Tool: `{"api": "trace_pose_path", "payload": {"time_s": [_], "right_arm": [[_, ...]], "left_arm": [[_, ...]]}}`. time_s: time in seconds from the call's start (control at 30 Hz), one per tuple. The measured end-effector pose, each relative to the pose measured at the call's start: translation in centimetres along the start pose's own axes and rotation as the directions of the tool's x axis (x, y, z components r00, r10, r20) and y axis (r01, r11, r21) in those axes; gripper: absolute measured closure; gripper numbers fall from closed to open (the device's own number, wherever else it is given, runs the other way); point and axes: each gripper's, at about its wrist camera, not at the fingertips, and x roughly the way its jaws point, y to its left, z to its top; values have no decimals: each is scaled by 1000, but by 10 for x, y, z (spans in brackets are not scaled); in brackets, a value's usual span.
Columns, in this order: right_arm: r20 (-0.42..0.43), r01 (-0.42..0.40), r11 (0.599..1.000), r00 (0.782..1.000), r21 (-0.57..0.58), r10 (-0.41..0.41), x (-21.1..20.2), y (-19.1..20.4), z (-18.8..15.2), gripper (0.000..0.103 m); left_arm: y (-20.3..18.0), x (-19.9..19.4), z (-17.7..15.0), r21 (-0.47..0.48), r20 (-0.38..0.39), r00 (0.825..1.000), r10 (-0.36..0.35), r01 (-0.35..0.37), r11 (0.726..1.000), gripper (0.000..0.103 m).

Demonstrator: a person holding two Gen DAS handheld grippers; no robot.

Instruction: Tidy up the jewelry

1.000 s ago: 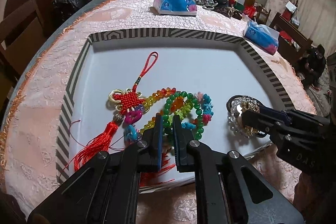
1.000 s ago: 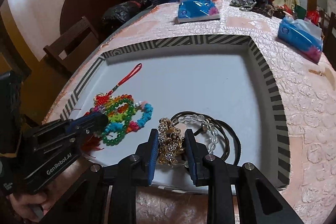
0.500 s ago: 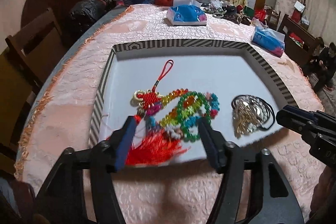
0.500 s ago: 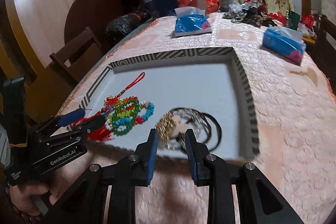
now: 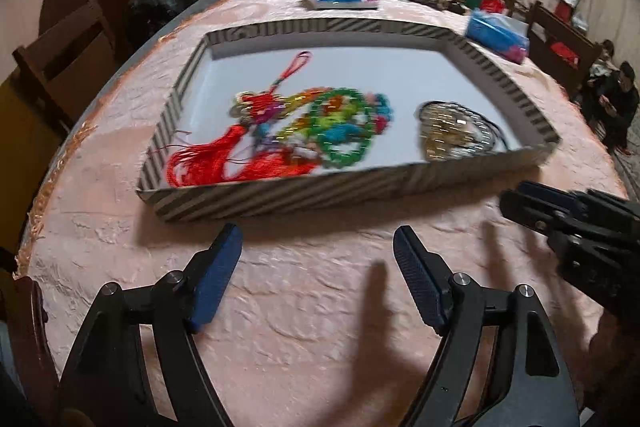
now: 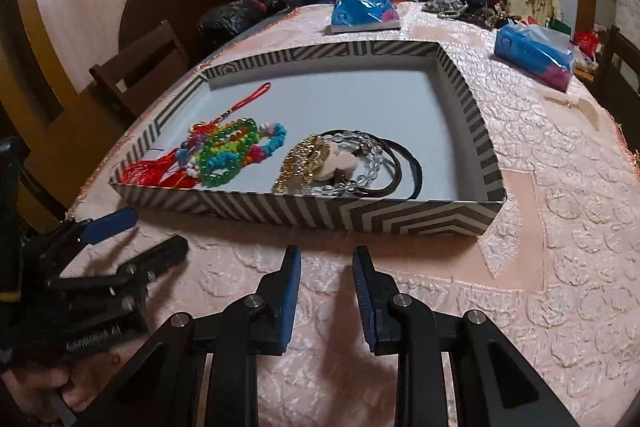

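- Both grippers have backed out of the striped tray (image 6: 400,223) since the earlier pictures, when each stood over the jewelry inside it, and they now hang over the pink tablecloth (image 6: 540,267) just in front of its near wall.
- Left gripper (image 5: 318,267): its jaws have just been opening and stand wide with nothing between them, which fits having let go of the beads.
- Right gripper (image 6: 326,283): its jaws stand narrowly apart, empty, no pad touching anything.
- Jewelry lies in two heaps along the tray's near side, apparently sorted by kind: the red tassel charm (image 6: 160,167) and the bright bead bracelets (image 6: 236,151) to the left.
- To the right, apart from them, sit the gold chain piece (image 6: 300,163), the clear bead bracelet (image 6: 364,163) and dark hair ties (image 6: 404,167).
- Keeping each heap near the front wall probably keeps it within easy reach.
- My reading is that the sorting is done or nearly so.
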Motion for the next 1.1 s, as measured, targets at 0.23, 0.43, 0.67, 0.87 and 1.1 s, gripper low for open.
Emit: {"api": "trace_pose_path", "payload": {"time_s": [0.23, 0.43, 0.67, 0.87, 1.1], "right_arm": [[24, 10, 1000, 1000, -14, -10, 3, -2, -10, 66], [-59, 63, 988, 996, -144, -72, 17, 24, -14, 0], [-54, 95, 983, 993, -156, -105, 18, 28, -14, 0], [-46, 102, 983, 993, -151, -110, 19, 28, -15, 0], [-91, 90, 983, 990, -162, -106, 19, 31, -14, 0]], "left_arm": [[5, 13, -3, -16, -29, 999, 21, -22, 1000, 18], [7, 18, -1, -37, -56, 998, 37, -39, 999, 0], [6, 19, -5, -45, -40, 998, 40, -42, 998, 0], [6, 19, -8, -48, -38, 998, 43, -44, 998, 0], [6, 17, -6, -20, -81, 996, 24, -26, 999, 0]]}}
